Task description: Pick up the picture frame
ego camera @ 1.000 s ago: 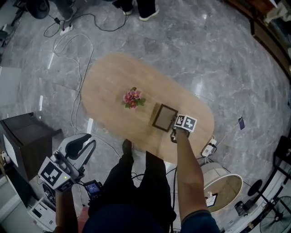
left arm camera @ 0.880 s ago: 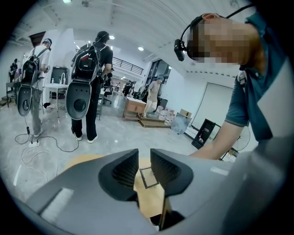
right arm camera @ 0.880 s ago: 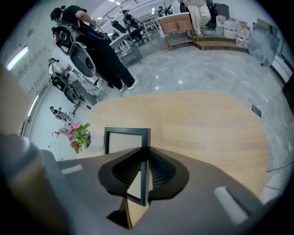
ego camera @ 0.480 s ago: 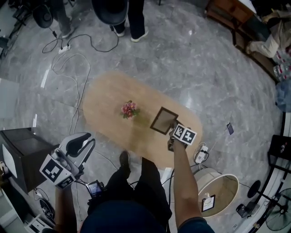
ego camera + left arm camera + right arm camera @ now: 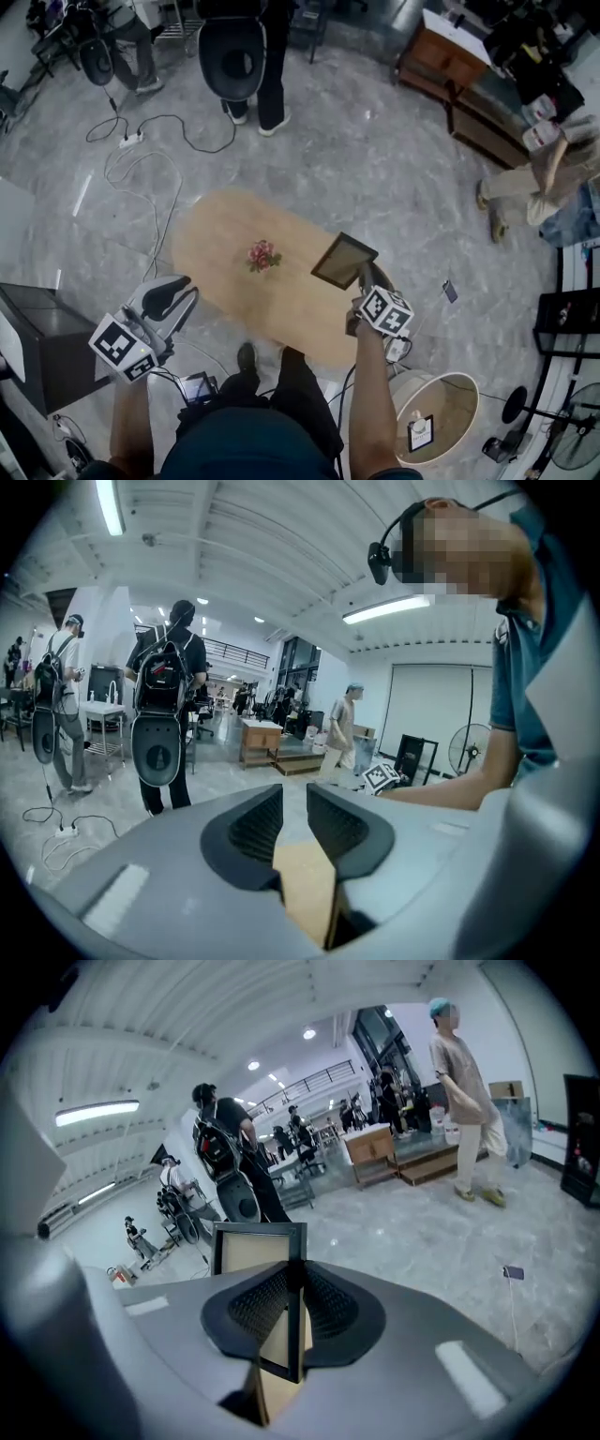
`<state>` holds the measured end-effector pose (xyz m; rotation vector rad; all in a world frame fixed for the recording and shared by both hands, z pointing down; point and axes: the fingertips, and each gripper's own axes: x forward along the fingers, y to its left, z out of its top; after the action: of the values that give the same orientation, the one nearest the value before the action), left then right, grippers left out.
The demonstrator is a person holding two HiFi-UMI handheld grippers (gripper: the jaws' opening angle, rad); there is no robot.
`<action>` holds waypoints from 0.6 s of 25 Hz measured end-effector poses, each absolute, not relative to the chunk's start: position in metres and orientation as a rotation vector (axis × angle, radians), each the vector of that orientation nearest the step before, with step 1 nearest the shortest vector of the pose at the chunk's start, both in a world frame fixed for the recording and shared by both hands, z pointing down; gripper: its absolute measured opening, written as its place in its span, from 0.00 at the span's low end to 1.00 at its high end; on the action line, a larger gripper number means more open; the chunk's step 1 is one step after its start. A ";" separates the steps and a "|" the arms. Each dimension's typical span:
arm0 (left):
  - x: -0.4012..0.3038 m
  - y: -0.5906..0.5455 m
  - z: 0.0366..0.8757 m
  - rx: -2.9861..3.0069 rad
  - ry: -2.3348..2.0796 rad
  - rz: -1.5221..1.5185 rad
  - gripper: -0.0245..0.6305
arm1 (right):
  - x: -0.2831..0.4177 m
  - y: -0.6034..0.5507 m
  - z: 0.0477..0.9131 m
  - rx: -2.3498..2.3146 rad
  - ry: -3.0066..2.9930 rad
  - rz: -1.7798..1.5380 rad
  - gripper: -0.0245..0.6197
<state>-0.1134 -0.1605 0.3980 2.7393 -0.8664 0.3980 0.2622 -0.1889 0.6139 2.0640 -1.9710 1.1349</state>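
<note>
This looks like a large open lab hall with a grey marble floor (image 5: 403, 178). A power strip (image 5: 131, 139) trails cables at upper left, a person (image 5: 169, 682) wears a backpack rig, and a standing fan (image 5: 466, 750) is at right.

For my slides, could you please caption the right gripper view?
Right hand-held gripper shut edge-on on the dark picture frame, held over the grey marble floor.

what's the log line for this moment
right gripper: jaws shut on frame | frame: tilted, up off table | left gripper: jaws apart, empty | flowers: on table
</note>
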 end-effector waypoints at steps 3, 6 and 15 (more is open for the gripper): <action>-0.118 -0.156 0.381 2.768 -0.866 0.367 0.15 | 0.265 -0.177 0.552 2.121 -2.025 1.009 0.13; -0.124 -0.150 0.366 2.796 -0.866 0.333 0.15 | 0.266 -0.160 0.491 2.167 -2.071 0.875 0.13; -0.143 -0.138 0.333 2.868 -0.858 0.232 0.15 | 0.246 -0.107 0.321 2.259 -2.206 0.418 0.13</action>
<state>-0.1425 -0.1383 0.3330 2.8683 -0.8579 0.2322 0.2459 -0.1075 0.3211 2.2594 -2.2064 0.4184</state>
